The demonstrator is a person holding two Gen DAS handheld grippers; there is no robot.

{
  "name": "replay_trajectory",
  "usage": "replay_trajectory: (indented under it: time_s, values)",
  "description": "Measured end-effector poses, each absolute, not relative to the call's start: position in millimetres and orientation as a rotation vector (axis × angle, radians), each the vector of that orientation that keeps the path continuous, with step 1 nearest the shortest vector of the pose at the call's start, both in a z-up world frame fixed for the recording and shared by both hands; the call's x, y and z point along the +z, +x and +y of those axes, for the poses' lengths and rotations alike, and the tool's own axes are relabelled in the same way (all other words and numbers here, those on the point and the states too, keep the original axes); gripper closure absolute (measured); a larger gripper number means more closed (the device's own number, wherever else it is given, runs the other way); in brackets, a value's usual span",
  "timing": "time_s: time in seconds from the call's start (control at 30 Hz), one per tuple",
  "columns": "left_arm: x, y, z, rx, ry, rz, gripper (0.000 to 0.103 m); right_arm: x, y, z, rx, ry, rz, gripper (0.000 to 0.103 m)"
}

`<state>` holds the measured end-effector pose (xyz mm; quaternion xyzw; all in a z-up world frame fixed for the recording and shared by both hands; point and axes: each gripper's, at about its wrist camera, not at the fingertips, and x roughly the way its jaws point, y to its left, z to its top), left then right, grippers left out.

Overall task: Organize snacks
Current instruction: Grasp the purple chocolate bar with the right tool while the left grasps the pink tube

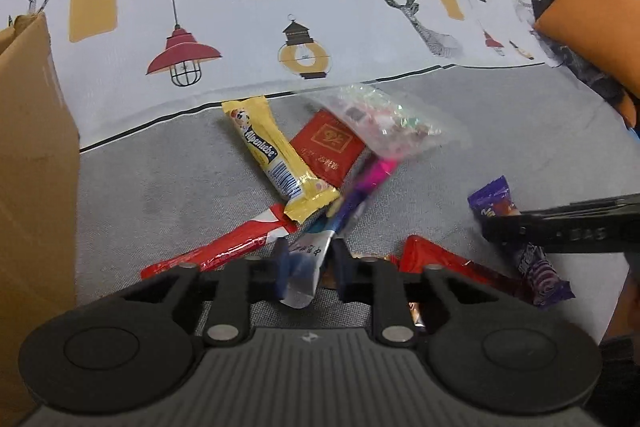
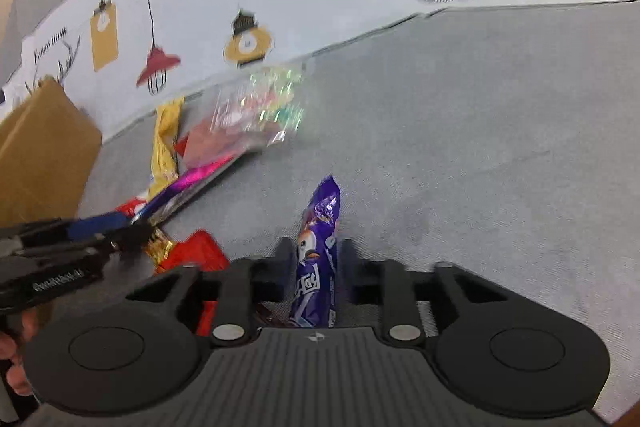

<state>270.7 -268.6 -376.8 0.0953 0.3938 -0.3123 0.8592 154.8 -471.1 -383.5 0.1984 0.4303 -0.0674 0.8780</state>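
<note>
Snack packets gripped over a grey sofa seat

A cardboard box [image 1: 32, 155] is seen at the left; the left gripper [image 1: 308, 259] has its jaws pinched on a silver-ended wrapper [image 1: 308, 263] beside the snack pile [image 1: 296, 155]; the right gripper's [image 2: 316, 259] jaws are closed around a purple packet [image 2: 316, 267].

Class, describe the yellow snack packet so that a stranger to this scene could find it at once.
Start at the grey sofa seat, below the lamp-printed cloth. In the snack pile lies the yellow packet, overlapping a red sachet. It alone is yellow, with blue lettering and a barcode.
</note>
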Motion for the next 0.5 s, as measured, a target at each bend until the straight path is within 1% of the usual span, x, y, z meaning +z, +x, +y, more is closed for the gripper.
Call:
replay_trajectory:
  time_s: [0.1,0.13,0.17,0.3,0.4,0.5]
  values:
    - [-373.0,268.7,-269.2,-0.658,0.196,0.821,0.09,-386.7,160.4,-463.4,-0.136,0.334,0.9,0.072]
    - [-372.2,269.0,-268.8,-0.66,0.182,0.832,0.09,-386.6,161.2,-463.4,-0.143,0.321,0.901,0.08]
    - [-370.3,269.0,-267.1,-0.662,0.165,0.841,0.091,-386.5,160.8,-464.1,-0.15,0.315,0.901,0.086]
    - [-349.1,256.3,-252.6,-0.671,0.114,0.837,0.092,-380.5,153.5,-471.8,-0.147,0.387,0.87,0.087]
    - [-333.2,234.6,-239.6,-0.669,0.107,0.837,0.093,-371.0,147.8,-464.3,-0.124,0.351,0.845,0.087]
    - [-325.3,209.0,-231.4,-0.675,0.156,0.82,0.093,-360.0,140.1,-454.9,-0.107,0.299,0.822,0.087]
